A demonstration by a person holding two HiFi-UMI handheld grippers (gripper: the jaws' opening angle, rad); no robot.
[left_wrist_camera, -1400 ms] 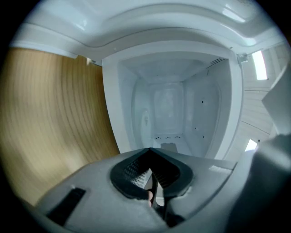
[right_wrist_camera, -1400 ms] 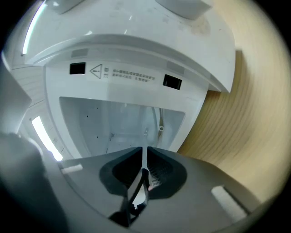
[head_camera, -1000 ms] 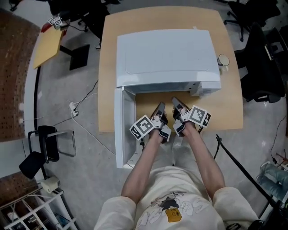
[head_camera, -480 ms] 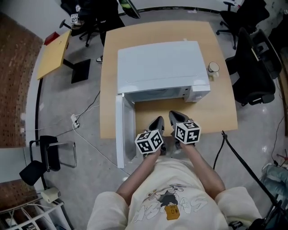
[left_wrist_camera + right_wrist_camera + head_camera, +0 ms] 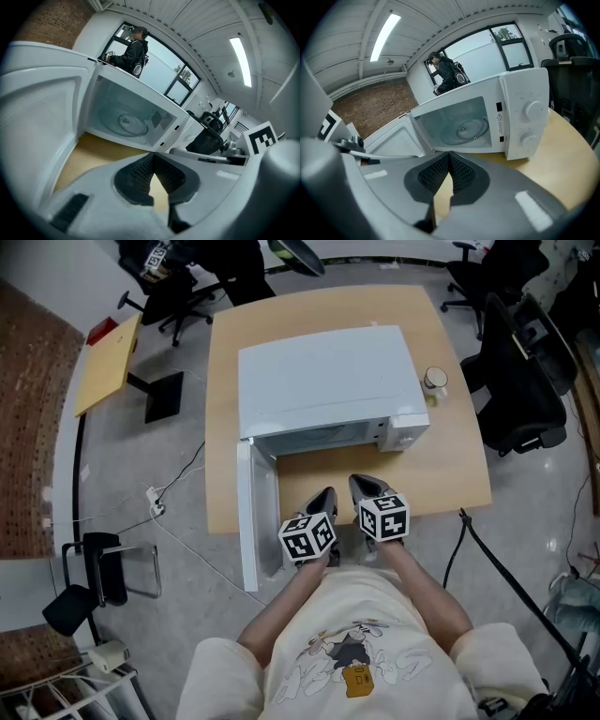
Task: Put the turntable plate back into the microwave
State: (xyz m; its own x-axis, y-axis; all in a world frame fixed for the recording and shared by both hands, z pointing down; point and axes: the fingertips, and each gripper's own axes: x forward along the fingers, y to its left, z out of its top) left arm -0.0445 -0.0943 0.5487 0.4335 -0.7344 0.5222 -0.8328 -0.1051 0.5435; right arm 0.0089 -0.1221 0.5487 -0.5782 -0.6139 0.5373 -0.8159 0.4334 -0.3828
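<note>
The white microwave (image 5: 323, 376) stands on the wooden table (image 5: 450, 465) with its door (image 5: 248, 512) swung open to the left. Inside it the glass turntable plate (image 5: 126, 121) lies flat on the cavity floor; the right gripper view shows the plate (image 5: 468, 129) too. My left gripper (image 5: 323, 502) and right gripper (image 5: 364, 488) hover side by side over the table's front edge, apart from the oven opening. The left gripper (image 5: 152, 159) is shut with nothing between its pads. The right gripper (image 5: 449, 154) is likewise shut and empty.
A small round cup (image 5: 434, 381) sits on the table right of the microwave. Black office chairs (image 5: 511, 362) stand to the right, a cable (image 5: 178, 460) trails on the floor at left. A person (image 5: 445, 70) stands far behind the microwave.
Both grippers have drawn back from the microwave opening toward the table's front edge and rolled, so their marker cubes now face up. Over the last half second they barely shifted.
</note>
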